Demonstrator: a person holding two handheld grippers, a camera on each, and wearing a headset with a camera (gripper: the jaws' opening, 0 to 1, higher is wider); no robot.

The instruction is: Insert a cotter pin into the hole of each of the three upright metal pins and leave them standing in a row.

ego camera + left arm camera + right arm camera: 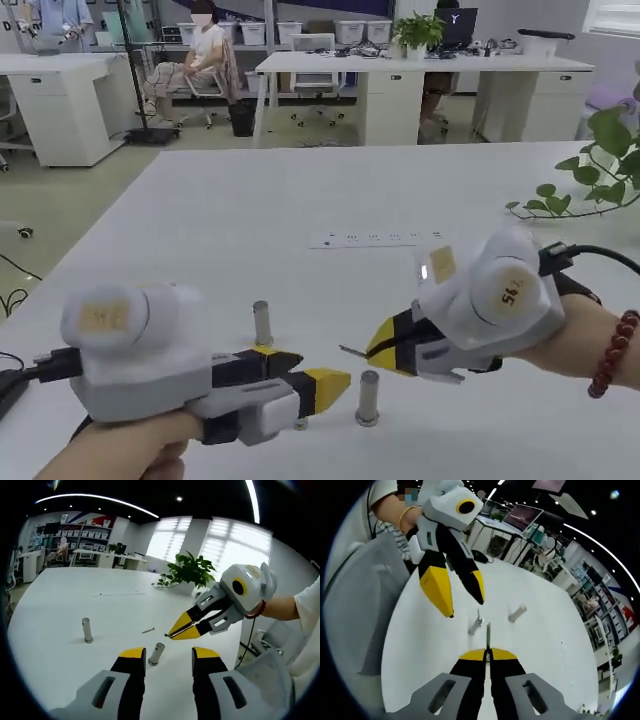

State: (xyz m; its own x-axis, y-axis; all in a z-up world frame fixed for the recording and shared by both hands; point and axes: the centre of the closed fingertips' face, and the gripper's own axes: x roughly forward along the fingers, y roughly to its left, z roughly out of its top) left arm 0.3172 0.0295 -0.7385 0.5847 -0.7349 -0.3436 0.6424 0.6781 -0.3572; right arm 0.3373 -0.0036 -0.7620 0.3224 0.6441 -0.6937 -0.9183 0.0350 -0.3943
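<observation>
The right gripper [488,656] has its jaws together, clamped on a cotter pin [488,634]. The pin's long axis runs straight out along the jaws. In the head view, the cotter pin [352,352] lies nearly level above the table [300,200], its free end pointing toward the left gripper [318,372]. The left gripper's jaws are apart and hold nothing.

Two metal pins stand upright on the table. The near metal pin [368,398] is just below and in front of the cotter pin's tip, and the far metal pin [262,322] stands behind the left gripper. In the left gripper view, a thin loose sliver [148,630], perhaps another cotter pin, lies flat between them.
</observation>
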